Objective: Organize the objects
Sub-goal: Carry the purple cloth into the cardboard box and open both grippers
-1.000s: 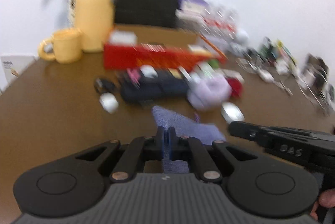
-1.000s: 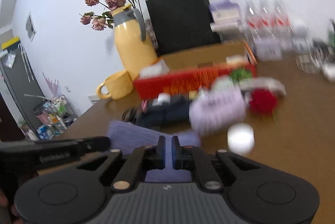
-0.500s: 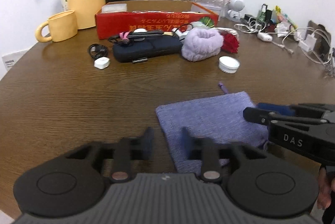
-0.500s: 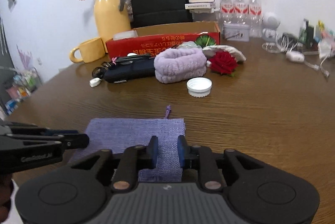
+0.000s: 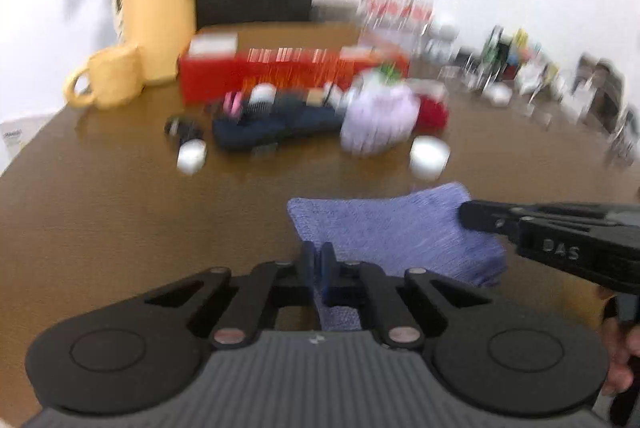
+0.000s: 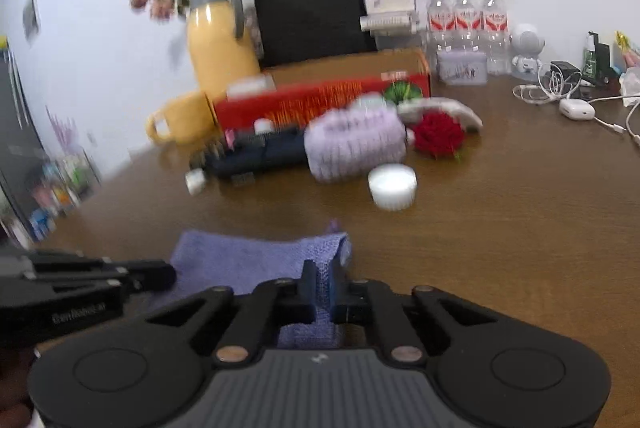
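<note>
Both hand-held grippers went from spread half a second ago to pinching the cloth; the cloth's corners are now lifted and bunched instead of lying flat.

Largest to smallest:
- Worktop [image 6: 520, 228]: brown wood, carries everything.
- Black bag [image 6: 312, 4]: upright at the wall, 12 o'clock in the right wrist view.
- Red box [image 6: 320, 96]: in front of the bag.
- Yellow jug [image 6: 220, 44]: 11 o'clock, blurred flowers above it.
- Cloth [image 5: 400, 224]: purple, at the near edge, 6 o'clock in both views, stretched between the two grippers.
- Left hand-held gripper [image 5: 316, 268]: jaws pressed together on the cloth's left edge. Seen side-on at 8 o'clock in the right wrist view.
- Right hand-held gripper [image 6: 322, 284]: jaws pressed together on the cloth's right corner, fabric bunched between them. Seen side-on at 4 o'clock in the left wrist view.
- Lilac fuzzy band [image 6: 354, 144]: past the cloth, 12 o'clock, touching the dark case [image 6: 264, 156] on its left.
- Yellow mug [image 6: 180, 116]: just beside the jug.
- Red rose [image 6: 438, 134]: right of the band.
- White cap [image 6: 392, 184]: between band and cloth, apart from the cloth.

Left wrist view is motion-blurred; the small items at the far right of it are unreadable.
</note>
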Available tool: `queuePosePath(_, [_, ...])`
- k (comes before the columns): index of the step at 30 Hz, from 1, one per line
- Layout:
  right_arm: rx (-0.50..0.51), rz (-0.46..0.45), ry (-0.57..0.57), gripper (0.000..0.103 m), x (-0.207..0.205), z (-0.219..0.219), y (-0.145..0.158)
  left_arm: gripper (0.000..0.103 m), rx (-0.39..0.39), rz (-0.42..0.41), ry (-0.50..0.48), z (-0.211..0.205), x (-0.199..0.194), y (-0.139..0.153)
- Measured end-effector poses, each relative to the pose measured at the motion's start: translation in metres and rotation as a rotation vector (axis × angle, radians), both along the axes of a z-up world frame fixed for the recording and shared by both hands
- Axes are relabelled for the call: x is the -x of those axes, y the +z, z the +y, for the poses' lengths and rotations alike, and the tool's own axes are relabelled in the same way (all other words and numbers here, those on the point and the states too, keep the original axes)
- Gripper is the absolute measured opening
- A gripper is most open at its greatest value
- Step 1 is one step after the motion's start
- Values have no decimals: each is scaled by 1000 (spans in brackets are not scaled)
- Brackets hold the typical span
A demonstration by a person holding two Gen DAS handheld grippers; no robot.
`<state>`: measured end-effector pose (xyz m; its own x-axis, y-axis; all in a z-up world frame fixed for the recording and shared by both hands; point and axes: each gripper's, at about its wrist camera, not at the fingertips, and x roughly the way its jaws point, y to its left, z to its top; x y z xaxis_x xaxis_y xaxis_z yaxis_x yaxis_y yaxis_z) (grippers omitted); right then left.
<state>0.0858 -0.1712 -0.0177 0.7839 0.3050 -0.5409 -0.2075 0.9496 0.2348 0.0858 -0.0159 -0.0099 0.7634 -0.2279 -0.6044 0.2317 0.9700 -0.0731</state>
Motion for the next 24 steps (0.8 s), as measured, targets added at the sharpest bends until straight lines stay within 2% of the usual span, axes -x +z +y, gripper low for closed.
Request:
queuePosePath(3, [-38,-84,28,4,-23,-1,32,4,-3,-134,-32,5,-27,38])
queuePosePath(6, [-10,-182,69,4,-74,10,68,4,-23,-209,-34,12,-88,77])
queuePosePath(9, [21,-211,88,4,-145,24,96,4,-65,-187,-13,14,-167,101])
queuePosePath(13, [78,-146,103,3,-262,52,113,4,-154,-93,26,12,-291,105])
queuePosePath(15, [101,-77,98,3,-324,67,109,4,-169,-21,37,16,-342,96])
queuePosePath(17, [89,3,83,3,-376,74,94,4,-168,34,93,23,-388,80])
queuePosePath(19, [96,70,59,3,-422,83,72,4,-227,49,121,23,-419,61])
queuePosePath(22, [59,192,54,6,-470,88,36,9,-254,115,109,26,-450,38])
queuePosePath(23, [45,217,53,13,-479,87,27,13,-260,118,113,28,-453,33])
queuePosePath(24, [33,225,33,16,-485,86,20,18,-267,109,105,29,-454,29])
